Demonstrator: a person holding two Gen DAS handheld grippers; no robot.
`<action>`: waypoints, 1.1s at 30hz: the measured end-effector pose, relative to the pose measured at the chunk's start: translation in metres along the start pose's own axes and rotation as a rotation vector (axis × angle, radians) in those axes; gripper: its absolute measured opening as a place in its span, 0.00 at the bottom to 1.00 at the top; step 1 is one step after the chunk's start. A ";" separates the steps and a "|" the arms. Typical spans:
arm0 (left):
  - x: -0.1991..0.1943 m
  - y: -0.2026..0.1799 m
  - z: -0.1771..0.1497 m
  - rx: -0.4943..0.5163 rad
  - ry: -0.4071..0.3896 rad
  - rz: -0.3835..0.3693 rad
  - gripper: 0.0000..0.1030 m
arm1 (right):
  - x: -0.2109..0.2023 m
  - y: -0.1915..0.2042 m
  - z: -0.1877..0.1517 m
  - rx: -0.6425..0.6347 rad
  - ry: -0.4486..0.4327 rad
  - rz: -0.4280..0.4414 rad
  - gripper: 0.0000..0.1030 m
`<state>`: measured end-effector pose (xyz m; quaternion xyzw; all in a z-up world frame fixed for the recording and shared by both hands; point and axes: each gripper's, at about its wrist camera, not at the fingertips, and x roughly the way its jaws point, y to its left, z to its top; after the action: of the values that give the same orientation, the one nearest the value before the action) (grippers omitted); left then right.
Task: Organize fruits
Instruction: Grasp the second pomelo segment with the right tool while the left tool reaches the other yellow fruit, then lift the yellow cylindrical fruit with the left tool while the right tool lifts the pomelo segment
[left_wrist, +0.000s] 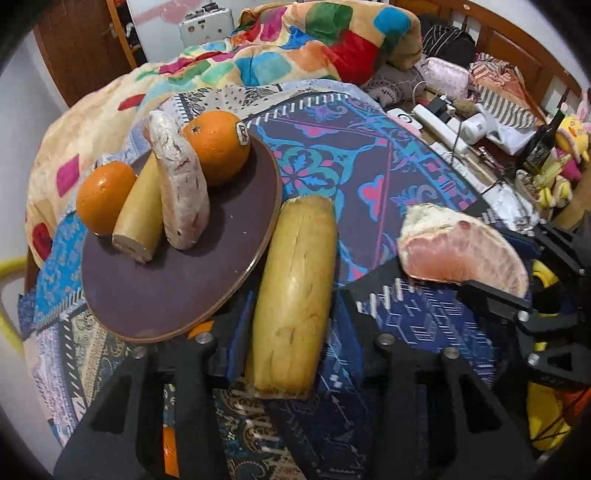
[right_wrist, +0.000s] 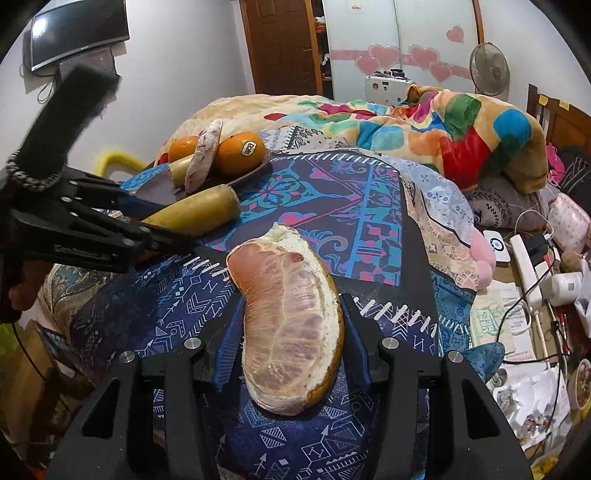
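- Patchwork cloth (left_wrist: 332, 158) in blue, purple and pink prints covers the bed and serves as the working surface; a bright blanket (right_wrist: 443, 125) with coloured squares is bunched up behind it.
- Round dark plate (left_wrist: 177, 288) sits tilted on the cloth, left of centre in the left wrist view, its rim touching the yellow peel piece.
- On the plate: two oranges (left_wrist: 218, 147), one with a sticker, with a white-pithed slice (left_wrist: 181, 184) standing upright between them and a smaller yellow wedge (left_wrist: 138, 210) leaning beside it.
- Left gripper (left_wrist: 291, 354) has its jaws partly open, closed around a long yellow peel piece (left_wrist: 295, 295), which lies just off the plate's near edge, blue pads pressed to its sides.
- Right gripper (right_wrist: 291, 354) has its jaws partly open around a peeled pink pomelo segment (right_wrist: 291, 325), pads against both flanks; the segment rests on the dark blue patch of cloth, well apart from the plate.
- In the right wrist view, the left gripper reaches in from the left edge.
- To the right, the bed's edge is crowded: power strip (right_wrist: 526, 266), cables, papers and small boxes lie just beside the cloth.
- Open cloth lies between the pomelo segment and the plate.
- Behind the bed: wooden door (right_wrist: 284, 44), wall with pink hearts, a fan (right_wrist: 489, 68) and a wall-mounted screen (right_wrist: 77, 33).
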<state>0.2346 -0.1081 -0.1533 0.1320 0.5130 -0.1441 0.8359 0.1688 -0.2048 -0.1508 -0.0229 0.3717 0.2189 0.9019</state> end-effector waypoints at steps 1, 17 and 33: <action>-0.001 -0.001 -0.002 -0.003 -0.005 -0.008 0.38 | 0.000 0.001 -0.001 -0.002 0.001 0.000 0.46; -0.028 0.001 -0.041 -0.104 0.026 -0.129 0.35 | -0.005 0.012 -0.002 -0.064 0.063 0.015 0.52; -0.012 -0.007 -0.015 -0.048 -0.057 -0.093 0.36 | 0.004 0.015 0.007 -0.080 0.040 -0.015 0.44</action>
<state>0.2148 -0.1077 -0.1496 0.0837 0.4978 -0.1740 0.8455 0.1700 -0.1885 -0.1471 -0.0659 0.3802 0.2261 0.8944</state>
